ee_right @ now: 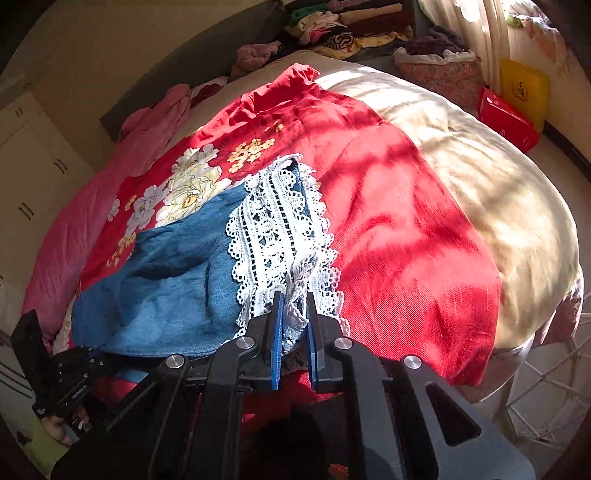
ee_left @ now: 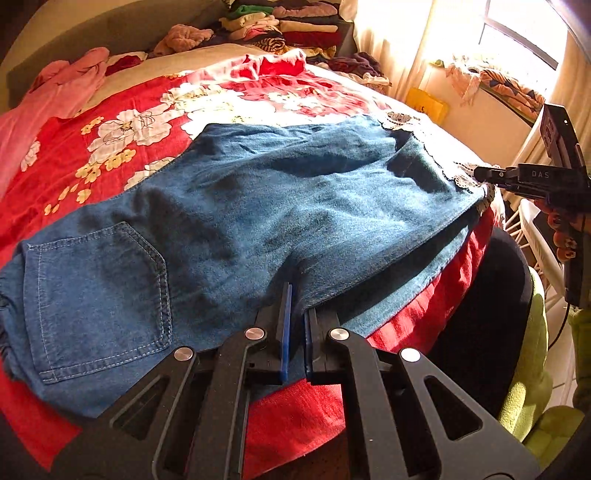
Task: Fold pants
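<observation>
Blue denim pants (ee_left: pixel 258 206) lie across a red flowered sheet (ee_left: pixel 122 122) on the bed, back pocket (ee_left: pixel 96 295) at the near left, white lace hem (ee_right: pixel 280 236) at the far right. My left gripper (ee_left: pixel 297 295) is shut on the near edge of the denim around mid-length. My right gripper (ee_right: pixel 295 299) is shut on the lace hem at the leg end; it also shows at the right edge of the left wrist view (ee_left: pixel 484 173). The left gripper body shows in the right wrist view's lower left (ee_right: pixel 74 373).
A cream duvet (ee_right: pixel 480 177) covers the bed's right side. Pink cloth (ee_left: pixel 55 92) lies at far left. Stacked folded clothes (ee_left: pixel 288 26) sit behind the bed. A yellow bag (ee_right: pixel 522 88) and red box (ee_right: pixel 506 118) stand by the window wall. A white wire rack (ee_right: pixel 546 387) stands at right.
</observation>
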Action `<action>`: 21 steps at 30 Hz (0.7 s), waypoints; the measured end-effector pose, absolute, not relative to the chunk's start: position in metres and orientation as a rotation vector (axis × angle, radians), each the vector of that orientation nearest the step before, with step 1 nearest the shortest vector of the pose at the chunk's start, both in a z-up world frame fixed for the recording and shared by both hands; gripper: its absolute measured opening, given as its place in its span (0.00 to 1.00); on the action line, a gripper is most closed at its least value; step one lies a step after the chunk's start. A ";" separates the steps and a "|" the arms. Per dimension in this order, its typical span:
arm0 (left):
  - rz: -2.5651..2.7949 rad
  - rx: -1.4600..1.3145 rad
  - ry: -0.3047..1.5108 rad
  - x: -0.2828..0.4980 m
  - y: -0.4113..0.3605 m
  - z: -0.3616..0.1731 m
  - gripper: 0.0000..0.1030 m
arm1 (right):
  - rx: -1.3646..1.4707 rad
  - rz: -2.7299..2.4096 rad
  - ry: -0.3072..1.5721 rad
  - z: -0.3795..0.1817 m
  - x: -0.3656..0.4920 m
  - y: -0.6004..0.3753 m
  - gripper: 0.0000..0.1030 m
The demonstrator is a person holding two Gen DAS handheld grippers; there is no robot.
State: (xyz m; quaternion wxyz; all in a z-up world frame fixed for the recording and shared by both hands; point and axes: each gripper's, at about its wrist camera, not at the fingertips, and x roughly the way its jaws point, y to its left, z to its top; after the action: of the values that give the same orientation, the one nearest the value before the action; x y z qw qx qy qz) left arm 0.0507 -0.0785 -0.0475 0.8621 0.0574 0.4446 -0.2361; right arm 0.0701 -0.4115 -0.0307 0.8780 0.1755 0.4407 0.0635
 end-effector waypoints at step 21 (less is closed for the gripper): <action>-0.508 0.165 0.977 0.039 -0.081 -0.062 0.04 | -0.018 0.210 0.964 -0.037 0.061 -0.312 0.25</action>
State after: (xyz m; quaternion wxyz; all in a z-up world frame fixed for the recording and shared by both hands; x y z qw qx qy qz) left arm 0.0395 -0.0813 -0.0621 0.8489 0.0782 0.4638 -0.2413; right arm 0.0610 -0.3123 -0.0372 0.8807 -0.0085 0.4627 0.1007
